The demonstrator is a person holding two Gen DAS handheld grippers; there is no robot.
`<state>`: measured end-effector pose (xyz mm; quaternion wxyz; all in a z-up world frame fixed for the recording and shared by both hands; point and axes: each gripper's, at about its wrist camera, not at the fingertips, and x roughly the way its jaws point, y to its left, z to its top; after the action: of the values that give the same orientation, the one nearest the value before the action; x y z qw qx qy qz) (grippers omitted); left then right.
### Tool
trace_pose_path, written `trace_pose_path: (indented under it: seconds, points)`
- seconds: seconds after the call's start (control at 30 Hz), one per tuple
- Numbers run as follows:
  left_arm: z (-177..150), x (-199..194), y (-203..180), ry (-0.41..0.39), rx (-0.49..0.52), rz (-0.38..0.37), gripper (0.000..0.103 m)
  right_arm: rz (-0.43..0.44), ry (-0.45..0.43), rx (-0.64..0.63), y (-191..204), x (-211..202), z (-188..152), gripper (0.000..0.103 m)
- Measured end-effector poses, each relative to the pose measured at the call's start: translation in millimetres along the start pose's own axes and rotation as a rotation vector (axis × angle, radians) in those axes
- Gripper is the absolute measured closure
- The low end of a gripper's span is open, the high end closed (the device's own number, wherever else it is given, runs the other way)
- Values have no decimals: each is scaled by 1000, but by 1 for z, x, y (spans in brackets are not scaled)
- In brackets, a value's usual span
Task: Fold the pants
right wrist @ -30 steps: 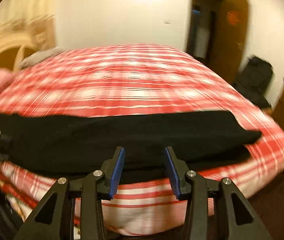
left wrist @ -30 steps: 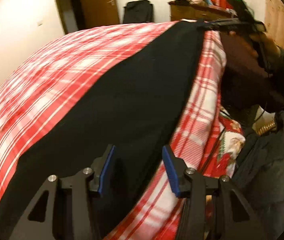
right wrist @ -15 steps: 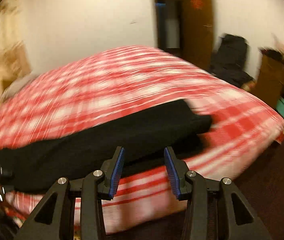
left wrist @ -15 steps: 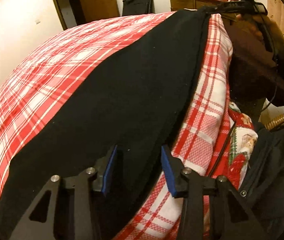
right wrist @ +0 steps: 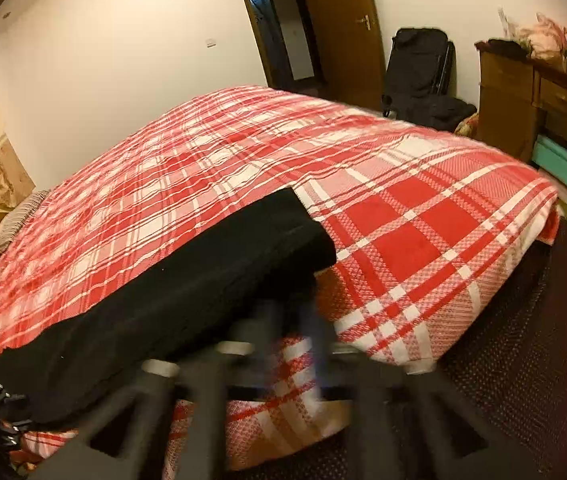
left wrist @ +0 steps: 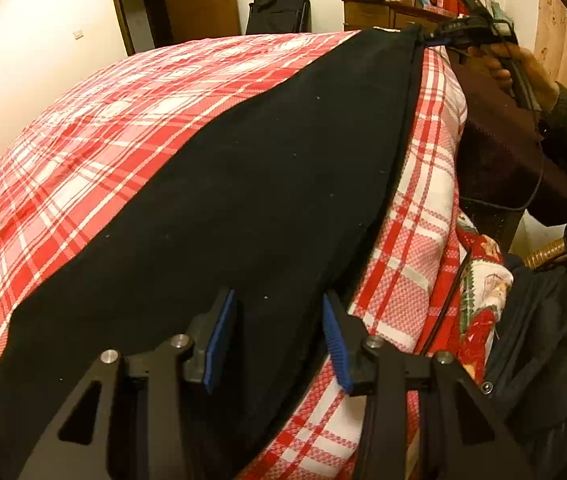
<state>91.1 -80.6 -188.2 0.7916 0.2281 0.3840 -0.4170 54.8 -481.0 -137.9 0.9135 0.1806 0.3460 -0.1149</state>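
Note:
Black pants (left wrist: pixel 263 160) lie flat in a long strip along the near edge of a red plaid bed (left wrist: pixel 123 100). My left gripper (left wrist: pixel 277 300) is open, its blue pads hovering over one end of the strip without pressing the cloth. At the far end, a hand (left wrist: pixel 523 72) holds my right gripper (left wrist: pixel 443 38) against the pants' corner. In the right wrist view the pants (right wrist: pixel 163 300) end just above my right gripper (right wrist: pixel 291 316). Its fingers are motion-blurred and drawn together at the lower corner, closing on the cloth.
The plaid cover (right wrist: pixel 403 220) drops off to dark carpet (right wrist: pixel 523 340) on the near side. A wooden dresser (right wrist: pixel 515 92), a black bag (right wrist: pixel 419 64) and a door (right wrist: pixel 339 20) stand beyond the bed. A dark jacket (left wrist: pixel 543 340) hangs beside the left gripper.
The right gripper slid along the bed edge to the end of the pants, rolling as it went, and its open jaws came together. The left gripper stayed put and open.

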Motion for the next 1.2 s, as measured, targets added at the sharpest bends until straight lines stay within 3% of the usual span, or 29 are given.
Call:
trace_pose_path:
  seconds: [0.13,0.33,0.4,0.43,0.53,0.57,0.77,0.9,0.97,1.03,1.13,1.2]
  points:
    - [0,1,3,-6,-8,-15,57,-33,-25,53,-17,-5,8,98]
    - [-1,1,1,-4,11,-5,57,-5,-12,54,-22,1,5,98]
    - [0,0,-2,-1,21,8,56,42,-2,50,-21,-2,6,97]
    - [1,-1,-4,0,31,13,56,45,-3,55,-21,-5,6,93]
    - [0,-4,-5,-5,30,6,56,-3,-53,53,-24,-23,7,58]
    - [-1,-4,-5,-7,29,3,56,2,-70,61,-25,-30,8,57]
    - [-1,-2,-5,-8,32,11,56,90,-59,95,-17,-34,19,57]
    - [0,-1,-5,-8,33,16,57,37,-18,124,-18,-10,25,60]
    - [0,0,-6,-5,42,24,56,40,-2,128,-16,-4,25,86]
    - [-1,0,-7,-4,51,31,58,42,-5,113,-13,-5,25,92]
    - [-1,-1,-7,-1,55,48,68,58,-31,81,-5,-18,26,93]
    - [-1,-4,-2,-7,42,38,92,74,-62,71,-3,-30,28,93]
